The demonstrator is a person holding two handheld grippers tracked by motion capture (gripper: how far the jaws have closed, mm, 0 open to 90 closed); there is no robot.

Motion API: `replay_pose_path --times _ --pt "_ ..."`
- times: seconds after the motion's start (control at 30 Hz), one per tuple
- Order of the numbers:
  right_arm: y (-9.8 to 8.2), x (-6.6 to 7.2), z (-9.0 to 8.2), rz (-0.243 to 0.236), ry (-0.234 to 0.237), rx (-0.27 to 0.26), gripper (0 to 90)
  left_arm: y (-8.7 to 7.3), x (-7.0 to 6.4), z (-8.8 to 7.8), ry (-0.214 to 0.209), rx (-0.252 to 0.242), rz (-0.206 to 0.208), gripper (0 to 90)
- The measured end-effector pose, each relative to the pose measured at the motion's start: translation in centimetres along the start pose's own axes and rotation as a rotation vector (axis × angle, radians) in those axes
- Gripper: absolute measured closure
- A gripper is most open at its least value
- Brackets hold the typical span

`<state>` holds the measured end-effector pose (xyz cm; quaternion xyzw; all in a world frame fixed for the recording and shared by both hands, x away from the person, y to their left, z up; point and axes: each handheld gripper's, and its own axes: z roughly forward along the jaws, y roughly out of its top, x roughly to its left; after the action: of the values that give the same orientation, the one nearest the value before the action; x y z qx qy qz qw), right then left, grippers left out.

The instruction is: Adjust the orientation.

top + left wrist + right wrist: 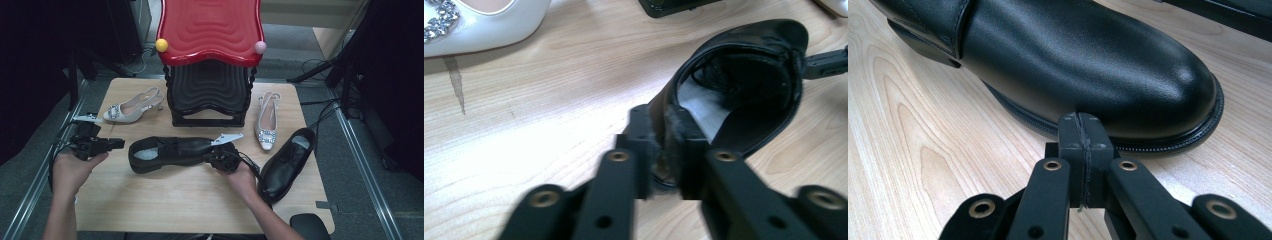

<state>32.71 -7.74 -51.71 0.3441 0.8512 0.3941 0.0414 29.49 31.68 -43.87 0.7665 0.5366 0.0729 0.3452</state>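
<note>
Now your right claw [1082, 150] is pinched fully together with nothing in it, tips butted against the toe welt of the black shoe [172, 152] at centre counter [165, 205], apparently to steady it. Your left claw [667, 150] has clamped onto the heel rim at nine o'clock, jaws nipping the collar between them. That grip is clear in the left gripper view; from the high view the claw [116, 144] seems just short of the heel. Further out, the second black shoe [286, 165] sits at three o'clock, the white slingbacks [131, 106] flank the red-topped rack [210, 30] at twelve.
</note>
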Motion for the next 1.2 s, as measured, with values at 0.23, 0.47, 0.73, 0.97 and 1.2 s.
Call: replay_pose_path --times 0.23,0.47,0.73,0.97,1.2 --pt "0.0 0.2 -0.3 -0.014 0.012 -0.013 90.0 -0.2 0.8 1.3 -0.009 0.015 0.01 90.0" --pt "-0.5 0.7 -0.5 -0.015 0.011 -0.007 90.0 0.2 1.4 3.5 -0.015 0.021 0.027 90.0" --pt "-0.9 1.0 -0.8 -0.018 0.008 -0.002 90.0 0.7 1.0 5.0 -0.021 0.049 0.064 90.0" --pt "-1.1 1.1 -0.8 -0.003 0.026 -0.005 90.0 0.9 0.7 5.3 -0.011 0.049 0.07 90.0" --pt "-1.0 1.2 -0.6 -0.006 0.036 -0.003 90.0 0.7 0.5 5.1 -0.036 0.075 0.067 90.0"
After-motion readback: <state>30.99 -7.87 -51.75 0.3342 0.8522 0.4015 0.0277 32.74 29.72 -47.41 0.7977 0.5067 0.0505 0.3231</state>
